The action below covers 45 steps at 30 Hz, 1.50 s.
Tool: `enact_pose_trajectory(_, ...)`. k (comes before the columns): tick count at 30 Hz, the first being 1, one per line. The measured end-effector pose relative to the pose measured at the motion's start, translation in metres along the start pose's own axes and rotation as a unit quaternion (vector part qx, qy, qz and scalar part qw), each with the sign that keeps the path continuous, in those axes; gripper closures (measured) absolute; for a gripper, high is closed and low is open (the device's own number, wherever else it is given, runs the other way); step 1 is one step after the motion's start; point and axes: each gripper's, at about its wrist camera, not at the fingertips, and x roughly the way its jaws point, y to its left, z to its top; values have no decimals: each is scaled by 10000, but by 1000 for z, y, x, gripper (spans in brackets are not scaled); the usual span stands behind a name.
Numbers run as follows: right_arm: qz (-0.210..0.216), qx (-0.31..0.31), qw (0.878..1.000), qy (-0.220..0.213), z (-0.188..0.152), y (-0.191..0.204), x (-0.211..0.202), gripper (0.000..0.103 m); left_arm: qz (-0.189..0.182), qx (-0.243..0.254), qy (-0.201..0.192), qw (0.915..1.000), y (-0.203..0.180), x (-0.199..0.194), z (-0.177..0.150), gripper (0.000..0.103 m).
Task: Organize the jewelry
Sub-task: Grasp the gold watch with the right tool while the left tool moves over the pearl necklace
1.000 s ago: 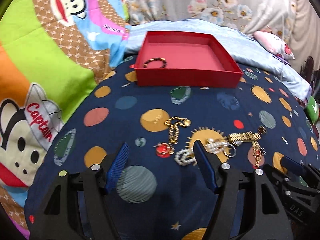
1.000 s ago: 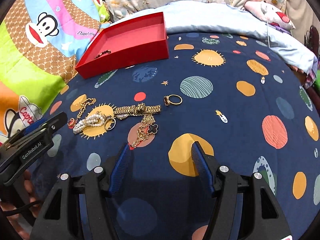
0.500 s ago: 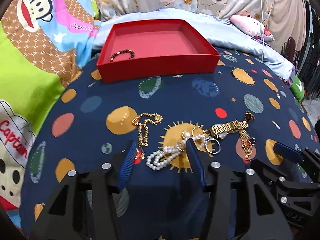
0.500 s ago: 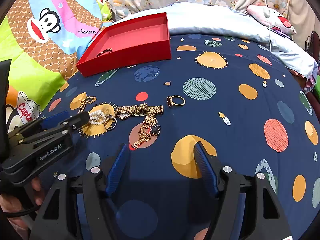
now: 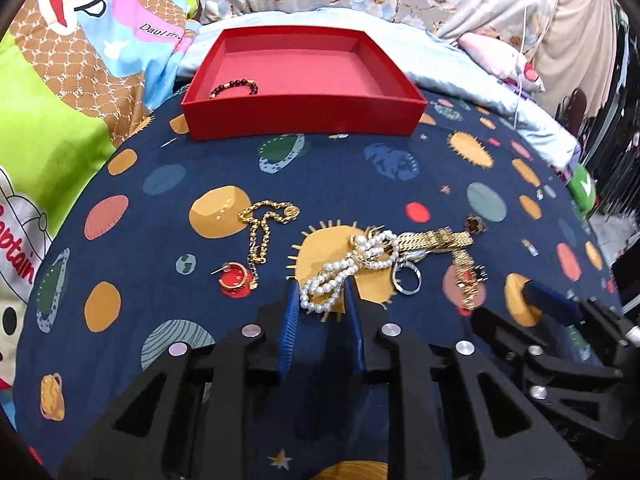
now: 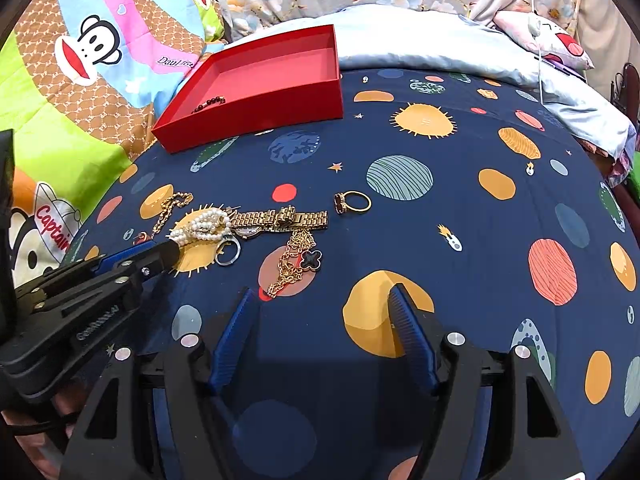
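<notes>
A white pearl bracelet [image 5: 340, 272] lies on the dark blue planet-print bedspread [image 5: 340, 184]. Its near end sits between the blue pads of my left gripper [image 5: 320, 300], whose jaws are closing around it. Beside the pearls lie a gold watch band [image 5: 432, 240], a silver ring [image 5: 406, 280], a gold chain [image 5: 264, 224] and a red hoop earring [image 5: 236, 280]. A red box [image 5: 304, 116] at the back holds a dark beaded bracelet [image 5: 234, 87]. My right gripper [image 6: 324, 300] hovers open over the bedspread, below a gold clover necklace [image 6: 300, 260] and a gold ring [image 6: 352, 202].
A cartoon-monkey quilt [image 5: 80, 92] lies to the left and a pale blue blanket [image 6: 420, 44] behind the box. Floral fabric and a pink pillow [image 6: 552, 40] are at the back. The bed drops off on the right.
My left gripper has shifted right from the earring and chain onto the pearl bracelet, and its jaws have narrowed a lot. The right gripper has stayed put and open.
</notes>
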Motion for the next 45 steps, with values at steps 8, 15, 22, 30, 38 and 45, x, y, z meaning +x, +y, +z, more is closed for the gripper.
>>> enact_pose_trajectory(8, 22, 20, 10000, -7, 0, -1, 0, 35, 185, -285, -186, 9992, 14, -21, 4, 84)
enact_pose_trajectory(15, 50, -112, 9998, -179, 13, 1, -5, 40, 354, -473, -206, 9980, 34, -32, 0, 84)
enact_pose_trajectory(22, 374, -763, 9963, -144, 45, 17, 5, 54, 377, -445, -115, 9982, 39, -27, -7, 83)
enact_pose_trajectory(30, 582, -1508, 9864, 313, 60, 30, 37, 54, 396, -507, -15, 9979, 43, -21, -13, 83)
enact_pose_trajectory(38, 630, -1818, 9797, 559, 51, 37, 46, 53, 397, -525, 28, 9978, 45, -18, -16, 83)
enact_pose_trajectory(45, 790, -1841, 9771, 711, 37, 44, 33, 64, 408, -536, 49, 9977, 44, -16, -17, 83)
